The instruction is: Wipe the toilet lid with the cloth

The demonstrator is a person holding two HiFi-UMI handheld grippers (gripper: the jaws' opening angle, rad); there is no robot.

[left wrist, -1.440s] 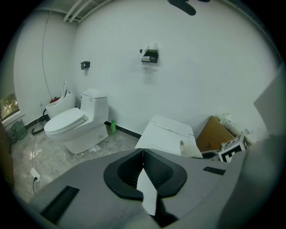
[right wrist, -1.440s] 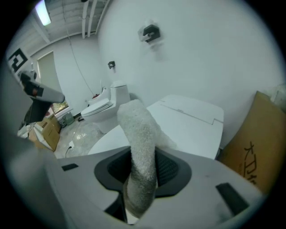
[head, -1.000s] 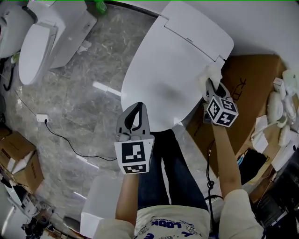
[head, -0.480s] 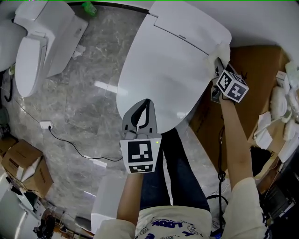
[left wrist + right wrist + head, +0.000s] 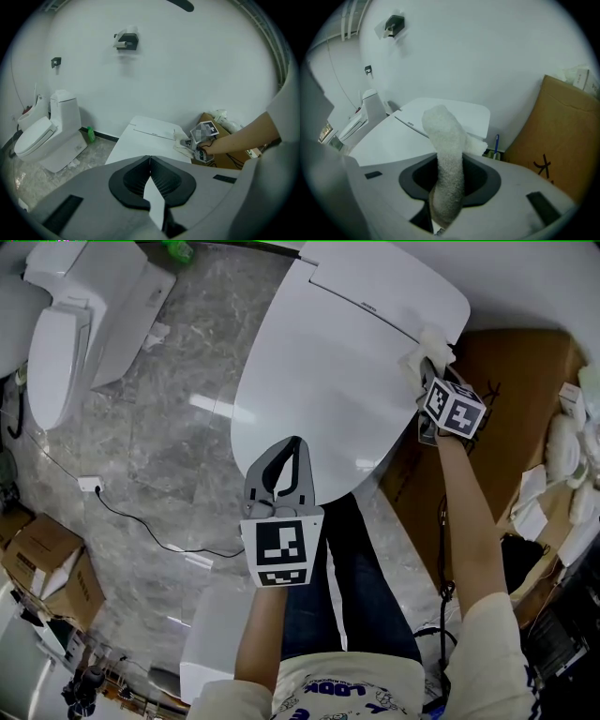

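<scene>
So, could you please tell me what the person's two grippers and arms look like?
Both grippers are grey plastic with black inner pads. The left gripper and right gripper each carry a white cube printed with black square markers. A thin dark cable runs along the right forearm. The person wears a pale short-sleeved T-shirt with blue print; the forearms are bare.

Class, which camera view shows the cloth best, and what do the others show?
The right gripper view: the cloth fills the centre, clamped in the right gripper. The head view shows a small white bunch at the right edge of the toilet lid; the left gripper view, a distant pale patch.
</scene>
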